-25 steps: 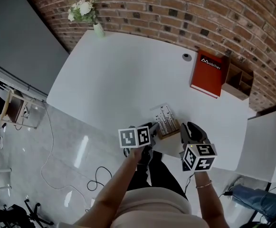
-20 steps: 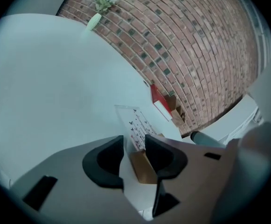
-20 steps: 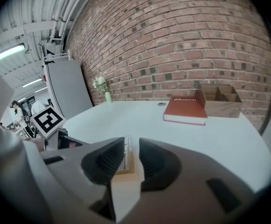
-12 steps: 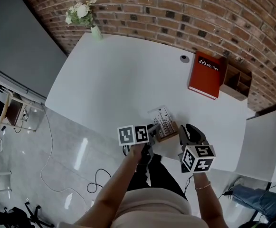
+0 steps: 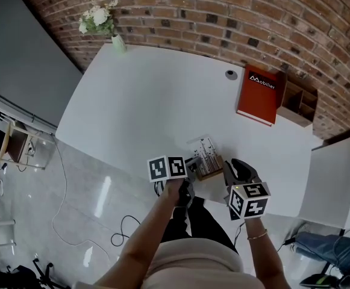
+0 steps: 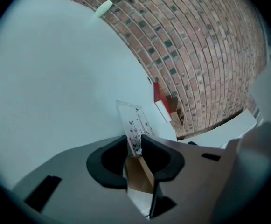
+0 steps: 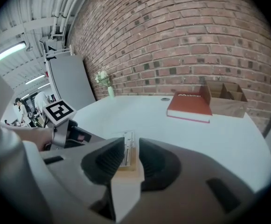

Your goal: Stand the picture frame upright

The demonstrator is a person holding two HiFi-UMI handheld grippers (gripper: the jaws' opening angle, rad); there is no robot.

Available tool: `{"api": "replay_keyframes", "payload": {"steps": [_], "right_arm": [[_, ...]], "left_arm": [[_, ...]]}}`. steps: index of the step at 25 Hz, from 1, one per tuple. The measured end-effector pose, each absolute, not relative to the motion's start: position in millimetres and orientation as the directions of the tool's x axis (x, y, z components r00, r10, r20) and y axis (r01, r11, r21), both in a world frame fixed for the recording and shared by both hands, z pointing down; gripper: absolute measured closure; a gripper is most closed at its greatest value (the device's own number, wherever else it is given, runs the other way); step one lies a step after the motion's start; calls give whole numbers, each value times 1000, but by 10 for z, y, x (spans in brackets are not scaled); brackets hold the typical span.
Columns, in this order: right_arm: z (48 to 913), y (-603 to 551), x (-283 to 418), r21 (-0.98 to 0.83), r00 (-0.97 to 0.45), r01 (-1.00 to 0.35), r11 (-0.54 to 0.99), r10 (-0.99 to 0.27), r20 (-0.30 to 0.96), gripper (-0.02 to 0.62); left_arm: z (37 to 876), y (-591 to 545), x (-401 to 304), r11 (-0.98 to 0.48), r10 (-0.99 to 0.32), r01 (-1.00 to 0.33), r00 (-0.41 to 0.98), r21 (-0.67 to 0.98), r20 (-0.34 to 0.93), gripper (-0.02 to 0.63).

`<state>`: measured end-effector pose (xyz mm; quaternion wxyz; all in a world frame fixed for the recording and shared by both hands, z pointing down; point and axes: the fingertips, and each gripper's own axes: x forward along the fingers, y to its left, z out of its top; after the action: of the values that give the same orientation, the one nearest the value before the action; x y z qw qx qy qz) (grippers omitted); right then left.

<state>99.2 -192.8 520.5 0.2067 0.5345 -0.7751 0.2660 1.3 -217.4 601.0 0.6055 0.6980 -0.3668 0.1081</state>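
The picture frame, a clear panel printed with butterflies on a wooden base, lies near the front edge of the white table. My left gripper comes at it from the left. Its jaws are closing, and in the left gripper view the panel sits between the pads, which touch it on both sides. My right gripper is at the frame's right end. In the right gripper view the wooden base shows in the gap between its jaws, with the right gripper not pressing on it.
A red book and a wooden organizer lie at the back right by the brick wall. A small round object sits left of the book. A vase of white flowers stands at the far left corner. The table's front edge runs just below the frame.
The left gripper has moved slightly right onto the frame's left edge. The right gripper has edged a little closer. The frame has stayed in place.
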Motion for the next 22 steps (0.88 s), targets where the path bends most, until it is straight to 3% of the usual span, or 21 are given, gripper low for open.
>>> {"api": "replay_keyframes", "payload": {"steps": [22], "right_arm": [[5789,-2021,859,-119,-326,-901,416,-472,819,512]], "left_arm": [[6010,-2175,9,14,-388,-649,698,761,602,522]]}}
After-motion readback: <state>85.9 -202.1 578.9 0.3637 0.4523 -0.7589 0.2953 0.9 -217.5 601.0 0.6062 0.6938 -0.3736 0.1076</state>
